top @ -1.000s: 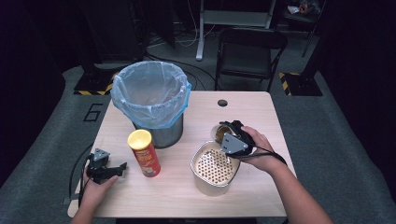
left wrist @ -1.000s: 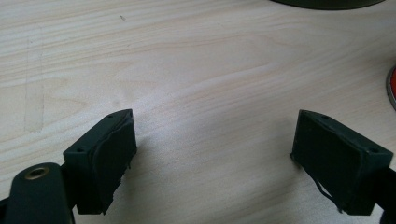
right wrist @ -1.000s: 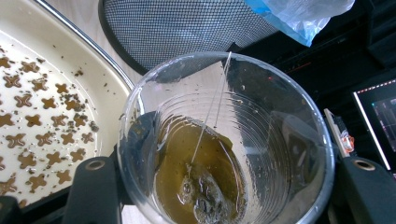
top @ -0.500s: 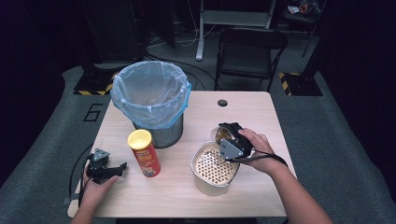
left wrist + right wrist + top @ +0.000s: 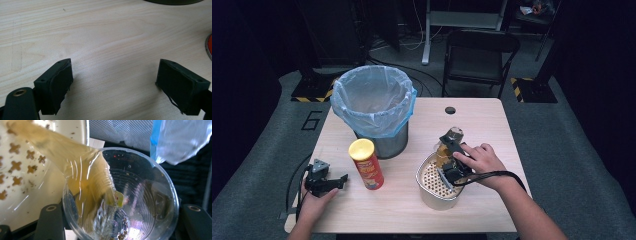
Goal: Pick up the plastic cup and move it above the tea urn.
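A clear ribbed plastic cup [image 5: 120, 195] is tipped over the white perforated strainer basin [image 5: 434, 192] near the table's right front, and yellowish liquid [image 5: 62, 152] streams out of it onto the cross-shaped holes. The right gripper [image 5: 451, 159] clamps this cup between its jaws. Behind stands a metal mesh bin with a blue bag [image 5: 373, 107], beside it a red chip canister with a yellow lid [image 5: 366, 163]. The left gripper [image 5: 323, 177] rests on the light wooden table [image 5: 105, 37], jaws spread wide and empty.
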The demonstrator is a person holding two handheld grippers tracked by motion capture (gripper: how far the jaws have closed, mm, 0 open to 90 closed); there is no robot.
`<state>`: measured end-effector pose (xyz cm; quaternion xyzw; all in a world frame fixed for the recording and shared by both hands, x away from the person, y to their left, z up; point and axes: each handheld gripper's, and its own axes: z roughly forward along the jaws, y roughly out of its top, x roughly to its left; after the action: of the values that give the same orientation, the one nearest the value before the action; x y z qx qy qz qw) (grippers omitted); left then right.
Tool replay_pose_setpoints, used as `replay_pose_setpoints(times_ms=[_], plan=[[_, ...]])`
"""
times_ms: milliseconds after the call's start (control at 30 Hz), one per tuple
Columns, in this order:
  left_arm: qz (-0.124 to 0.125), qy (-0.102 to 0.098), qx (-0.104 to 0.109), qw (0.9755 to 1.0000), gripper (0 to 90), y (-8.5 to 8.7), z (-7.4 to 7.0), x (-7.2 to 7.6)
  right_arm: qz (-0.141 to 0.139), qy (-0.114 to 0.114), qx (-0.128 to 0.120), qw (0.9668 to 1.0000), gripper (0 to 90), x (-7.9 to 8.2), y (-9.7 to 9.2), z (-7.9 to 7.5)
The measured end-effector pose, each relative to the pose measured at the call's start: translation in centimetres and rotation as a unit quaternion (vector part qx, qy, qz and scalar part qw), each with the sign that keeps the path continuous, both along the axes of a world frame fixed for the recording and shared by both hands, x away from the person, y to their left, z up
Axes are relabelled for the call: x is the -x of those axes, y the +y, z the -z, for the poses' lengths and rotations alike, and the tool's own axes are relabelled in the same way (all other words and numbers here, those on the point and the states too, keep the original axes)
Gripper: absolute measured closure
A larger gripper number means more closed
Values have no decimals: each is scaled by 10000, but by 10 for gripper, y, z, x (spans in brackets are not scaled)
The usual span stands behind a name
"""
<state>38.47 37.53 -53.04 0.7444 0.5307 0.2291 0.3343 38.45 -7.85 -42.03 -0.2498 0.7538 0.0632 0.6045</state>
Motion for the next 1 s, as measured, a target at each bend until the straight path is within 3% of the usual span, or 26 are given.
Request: replay_pose_setpoints(times_ms=[33, 133, 167, 200, 233, 300, 367, 400, 433, 467, 600, 633, 700, 733, 867, 1000], plan=[[0, 0, 0, 10000, 133, 0, 0, 0, 0, 0, 0, 10000, 353, 0, 0, 0], [7, 0, -3, 10000, 133, 0, 0, 0, -92, -418, 426, 9982, 351, 5, 3, 5], [6, 1, -3, 10000, 133, 0, 0, 0, -183, -590, 687, 9957, 350, 6, 5, 4], [8, 2, -2, 10000, 133, 0, 0, 0, -366, -731, 1114, 9904, 349, 8, 8, 2], [9, 2, -3, 10000, 133, 0, 0, 0, -366, -731, 1114, 9904, 349, 8, 8, 2], [10, 3, -3, 10000, 133, 0, 0, 0, -381, -984, 1129, 9880, 347, 12, 9, 4], [-3, -25, 4, 10000, 133, 0, 0, 0, -396, -1027, 1188, 9868, 346, 13, 9, 4], [-4, -27, 3, 10000, 133, 0, 0, 0, -357, -1016, 1498, 9828, 344, 14, 9, 5], [-4, -27, 3, 10000, 133, 0, 0, 0, -357, -1016, 1498, 9828, 344, 14, 9, 5], [-10, -40, 8, 10000, 133, 0, 1, 0, -381, -940, 1278, 9866, 343, 14, 8, 10], [-3, -24, 5, 10000, 133, 0, 0, 0, -338, -944, 1290, 9866, 342, 16, 9, 2], [0, -17, 2, 10000, 133, 0, 0, 0, -363, -932, 1209, 9876, 342, 15, 9, 3], [0, -17, 3, 10000, 133, 0, 0, 0, -353, -833, 822, 9925, 341, 15, 8, 7], [-12, -46, 11, 10000, 133, 0, 1, 0, -367, -807, 767, 9931, 340, 15, 8, 9], [9, 2, -2, 10000, 133, 0, 0, 0, -385, -785, 958, 9916, 339, 14, 8, 7], [9, 1, -2, 10000, 133, 0, 0, 0, -387, -799, 915, 9918, 338, 14, 8, 9]])
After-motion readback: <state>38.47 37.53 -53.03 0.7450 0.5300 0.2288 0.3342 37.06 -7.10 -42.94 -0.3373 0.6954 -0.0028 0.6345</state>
